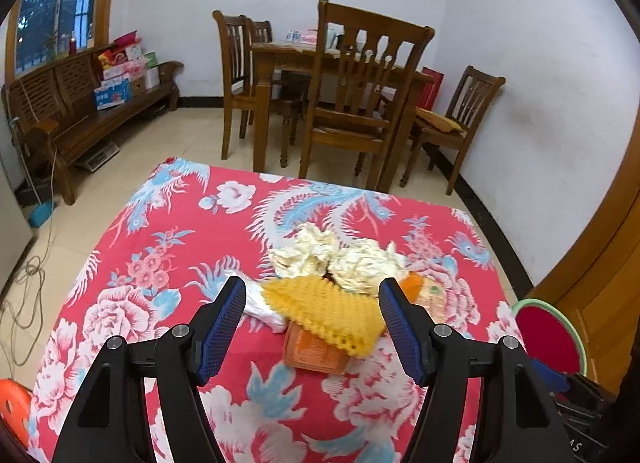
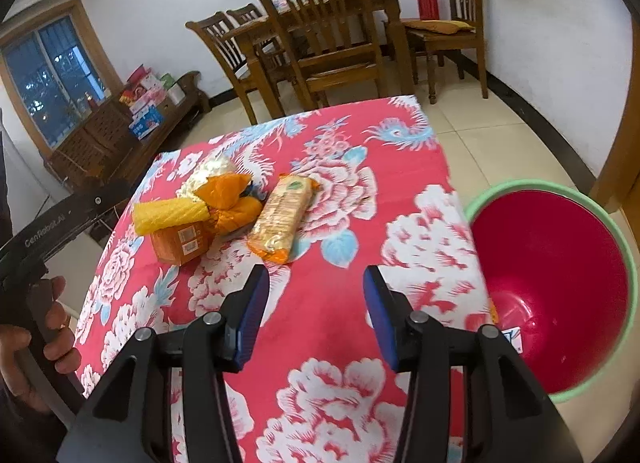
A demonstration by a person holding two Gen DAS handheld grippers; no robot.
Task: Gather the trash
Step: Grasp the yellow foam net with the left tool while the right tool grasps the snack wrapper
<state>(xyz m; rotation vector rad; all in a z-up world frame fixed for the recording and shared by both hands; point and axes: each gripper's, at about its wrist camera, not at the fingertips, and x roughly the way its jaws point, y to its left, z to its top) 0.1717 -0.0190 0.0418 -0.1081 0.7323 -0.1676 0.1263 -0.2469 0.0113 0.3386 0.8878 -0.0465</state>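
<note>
Two tools, both spread wide and carrying nothing. Your left tool (image 1: 312, 299) hangs over the trash pile with the yellow foam net (image 1: 328, 313) sitting right between its fingers, low over the surface (image 1: 132, 263). Your right tool (image 2: 316, 295) hovers above bare cloth, well short of the biscuit packet (image 2: 282, 217), with the red bucket (image 2: 556, 287) down on the floor just off the surface's right edge.

From the left tool outward: the net lies on top of an orange carton (image 1: 316, 351), a white plastic bag (image 1: 260, 303) touches its left end, and two wads of crumpled paper (image 1: 336, 253) sit just behind.

Watch the risk here. That net looks soft and springy, so a shallow pinch could let it slip out, and closing low may catch the carton underneath and drag it along. The bag at the edge could snag too.

In the right view, the net's long axis runs roughly left to right, its open end toward the orange wrapper (image 2: 230, 201). The biscuit packet's long axis runs away from you, tipped slightly rightward, so your right tool's fingers would straddle its width nicely.
</note>
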